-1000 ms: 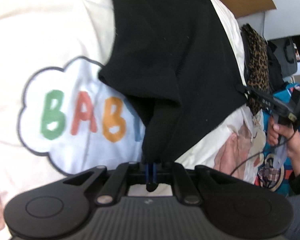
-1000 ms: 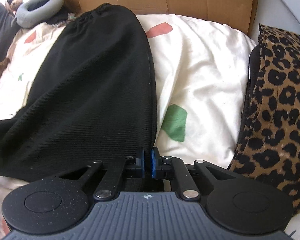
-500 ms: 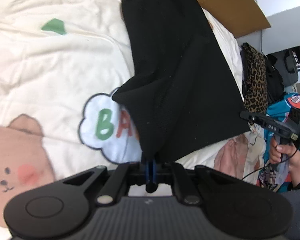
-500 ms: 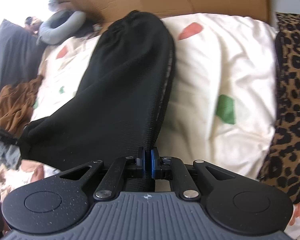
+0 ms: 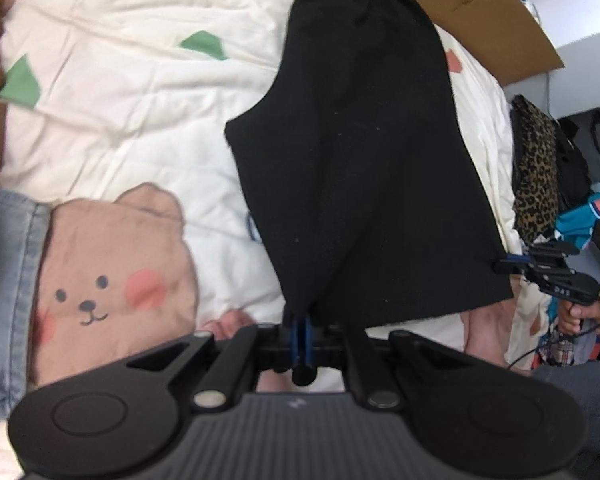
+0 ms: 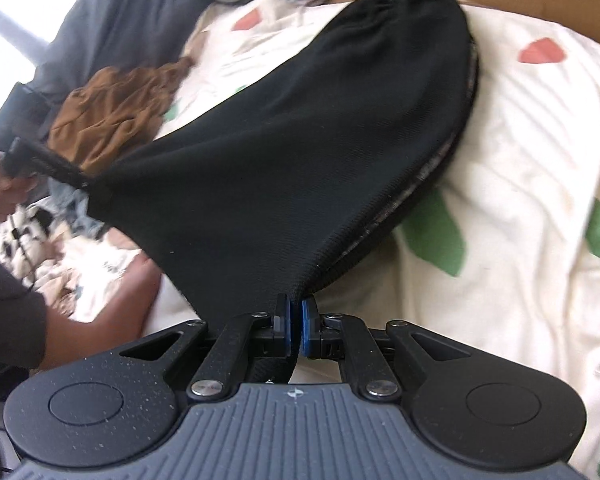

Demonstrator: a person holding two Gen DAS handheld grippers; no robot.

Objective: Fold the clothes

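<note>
A black garment (image 5: 364, 160) with an elastic waistband at its far end lies stretched over a cream bedspread (image 5: 132, 92). My left gripper (image 5: 300, 326) is shut on one near corner of its hem. My right gripper (image 6: 296, 316) is shut on the other near corner, and the black garment (image 6: 300, 140) fans out from its pads. Both near corners hang lifted off the bed while the waistband end rests on it. In the left wrist view my right gripper (image 5: 512, 262) shows at the right, clamped on the hem. In the right wrist view my left gripper (image 6: 82, 182) shows at the left.
A leopard-print cloth (image 5: 536, 168) lies at the bed's right edge. Brown clothing (image 6: 112, 112) is piled at the left, with denim (image 5: 8, 280) beside it. Cardboard (image 5: 480, 12) stands behind the bed. The person's forearm (image 6: 112, 308) crosses low on the left.
Both grippers rose and pulled back toward the near edge with the hem corners. The garment's near end came up off the bedspread, and more of the bedspread shows beneath it.
</note>
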